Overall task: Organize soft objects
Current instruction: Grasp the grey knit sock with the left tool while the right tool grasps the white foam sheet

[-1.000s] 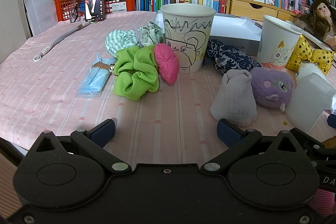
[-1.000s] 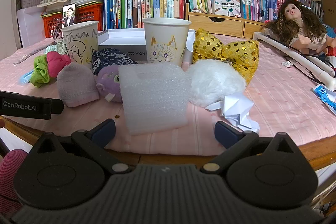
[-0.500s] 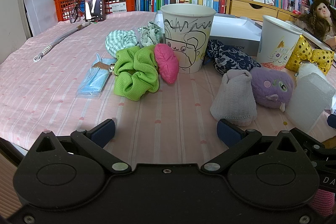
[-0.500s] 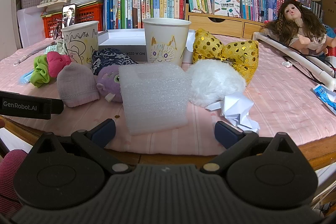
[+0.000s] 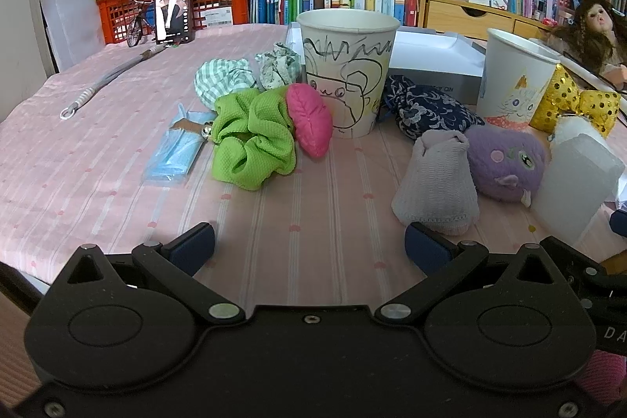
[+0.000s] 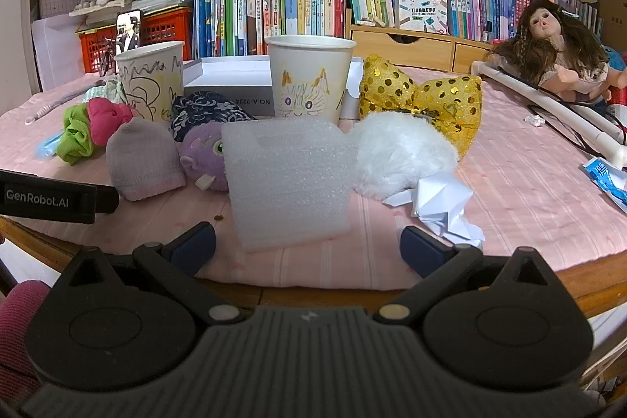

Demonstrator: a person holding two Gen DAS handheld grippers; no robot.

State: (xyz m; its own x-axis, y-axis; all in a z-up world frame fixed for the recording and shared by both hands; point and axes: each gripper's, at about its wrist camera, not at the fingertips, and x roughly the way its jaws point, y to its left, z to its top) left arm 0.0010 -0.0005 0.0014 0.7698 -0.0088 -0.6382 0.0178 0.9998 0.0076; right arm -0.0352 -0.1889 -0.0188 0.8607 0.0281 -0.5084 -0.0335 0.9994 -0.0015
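Soft things lie on the pink tablecloth: a green scrunchie, a pink leaf cushion, a grey sock, a purple plush, a navy floral pouch, a white foam block, a white fluffy ball and a gold sequin bow. Two paper cups stand behind them, one with a bear drawing and one with a cat drawing. My left gripper is open and empty at the near edge. My right gripper is open and empty, just in front of the foam block.
A blue face mask, a striped scrunchie and a white box lie on the table. Crumpled paper lies right of the foam. A doll and white tube lie far right. Bookshelves stand behind.
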